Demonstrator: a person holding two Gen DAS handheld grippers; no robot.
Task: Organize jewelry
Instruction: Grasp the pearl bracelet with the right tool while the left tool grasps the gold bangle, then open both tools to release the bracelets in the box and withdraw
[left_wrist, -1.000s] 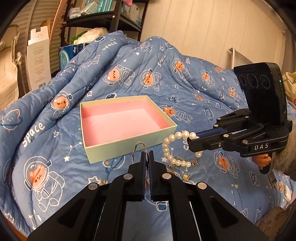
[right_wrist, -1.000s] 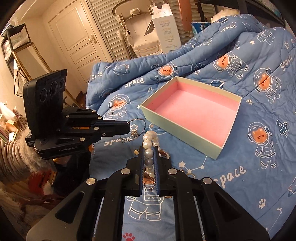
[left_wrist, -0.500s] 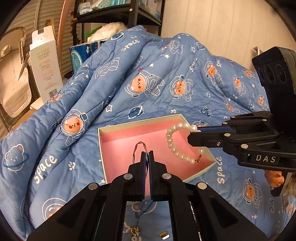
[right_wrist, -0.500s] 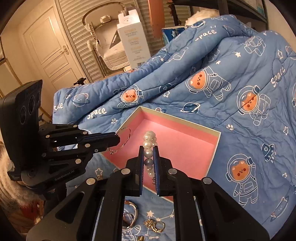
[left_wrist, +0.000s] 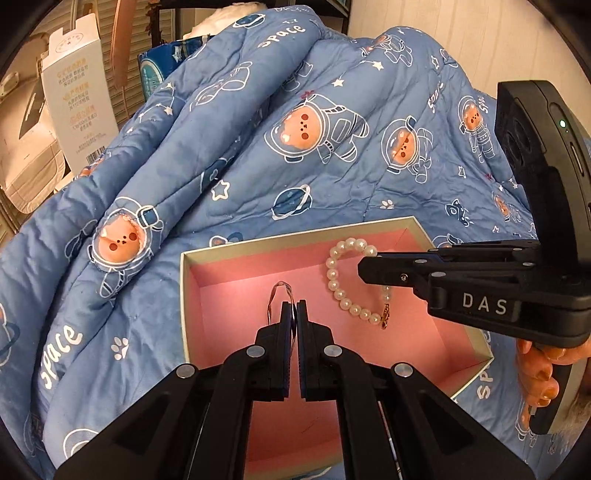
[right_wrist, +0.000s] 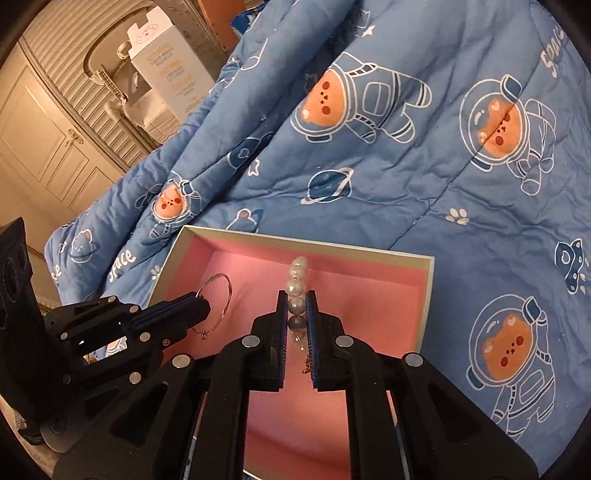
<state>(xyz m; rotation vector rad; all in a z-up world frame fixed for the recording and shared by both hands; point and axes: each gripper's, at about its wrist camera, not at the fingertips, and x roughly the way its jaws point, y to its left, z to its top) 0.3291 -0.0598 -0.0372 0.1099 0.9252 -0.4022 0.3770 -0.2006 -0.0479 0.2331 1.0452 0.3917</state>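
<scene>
An open box with a pink lining lies on the blue quilt. My left gripper hangs over its inside, shut on a thin wire bangle, which stands up as a loop past the fingertips. Seen from the right wrist, that bangle hangs from the left gripper at the left. My right gripper is shut on a pearl bracelet, also over the box. In the left wrist view the pearl bracelet dangles from the right gripper, its gold clasp lowest.
The box rests on a rumpled blue quilt printed with bear astronauts, which rises in folds behind it. A white carton stands at the back left. A hand holds the right gripper. A door and slatted cupboard lie beyond the bed.
Both grippers have moved forward from in front of the box to over its pink inside, carrying the bangle and the pearl bracelet. Both have sunk closer to the lining.
</scene>
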